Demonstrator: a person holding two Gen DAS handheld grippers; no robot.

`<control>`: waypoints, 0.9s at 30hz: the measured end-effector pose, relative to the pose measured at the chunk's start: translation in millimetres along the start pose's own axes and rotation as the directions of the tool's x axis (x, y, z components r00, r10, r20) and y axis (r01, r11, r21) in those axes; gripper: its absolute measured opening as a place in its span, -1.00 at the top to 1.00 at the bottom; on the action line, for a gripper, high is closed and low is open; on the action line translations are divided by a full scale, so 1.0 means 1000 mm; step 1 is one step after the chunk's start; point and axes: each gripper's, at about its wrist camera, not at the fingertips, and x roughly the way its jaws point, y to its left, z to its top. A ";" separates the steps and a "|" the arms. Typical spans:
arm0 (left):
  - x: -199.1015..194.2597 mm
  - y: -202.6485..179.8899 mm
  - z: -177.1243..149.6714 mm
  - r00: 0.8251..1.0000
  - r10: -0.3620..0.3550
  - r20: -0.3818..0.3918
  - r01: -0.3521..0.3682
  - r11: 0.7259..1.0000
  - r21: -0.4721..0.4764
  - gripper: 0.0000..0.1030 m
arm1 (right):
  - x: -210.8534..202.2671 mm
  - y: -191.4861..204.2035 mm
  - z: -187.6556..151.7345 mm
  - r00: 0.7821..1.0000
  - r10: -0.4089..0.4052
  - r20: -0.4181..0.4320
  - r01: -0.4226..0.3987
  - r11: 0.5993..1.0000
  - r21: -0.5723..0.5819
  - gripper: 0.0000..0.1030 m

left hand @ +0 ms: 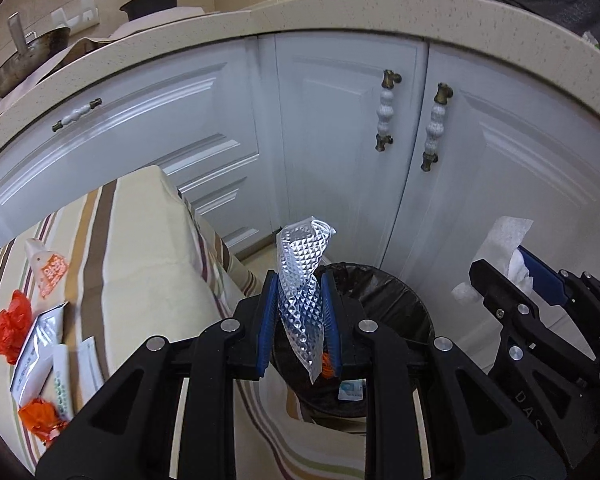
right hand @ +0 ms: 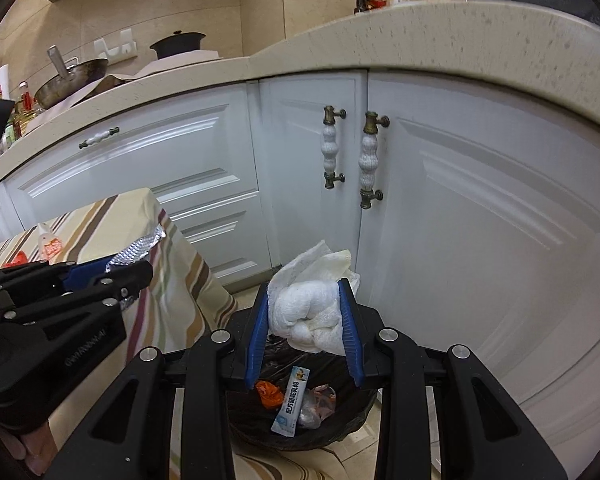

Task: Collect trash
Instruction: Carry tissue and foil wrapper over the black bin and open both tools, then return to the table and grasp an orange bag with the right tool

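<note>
My left gripper (left hand: 300,300) is shut on a silver embossed foil wrapper (left hand: 304,280) and holds it above the black-lined trash bin (left hand: 400,300). My right gripper (right hand: 306,312) is shut on a crumpled white paper towel (right hand: 312,300) directly over the same bin (right hand: 352,428), which holds an orange scrap, a blue sachet and a clear wrapper. The right gripper shows in the left wrist view (left hand: 512,276) with the towel (left hand: 500,240). The left gripper shows in the right wrist view (right hand: 128,272) with the foil (right hand: 140,248).
A table with a striped cloth (left hand: 148,264) stands left of the bin, with red crumpled wrappers (left hand: 12,332), an orange-and-white packet (left hand: 48,264) and silver sachets (left hand: 36,352) on it. White cabinet doors (left hand: 340,140) stand behind the bin under a speckled counter (left hand: 380,12).
</note>
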 end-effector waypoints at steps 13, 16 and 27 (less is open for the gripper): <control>0.038 0.001 0.009 0.997 0.001 -0.074 -0.004 0.999 -0.050 -0.09 | 0.043 -0.014 -0.003 0.999 -0.009 -0.050 0.010 1.000 0.013 0.05; 0.030 0.006 0.011 0.998 0.003 -0.059 -0.006 0.998 -0.060 -0.09 | 0.040 -0.014 -0.002 0.999 -0.012 -0.044 0.012 1.000 0.013 0.05; -0.033 0.053 0.010 0.997 0.059 0.044 -0.055 0.994 -0.090 -0.09 | 0.013 0.006 0.007 1.000 -0.008 -0.009 0.008 1.000 0.004 0.04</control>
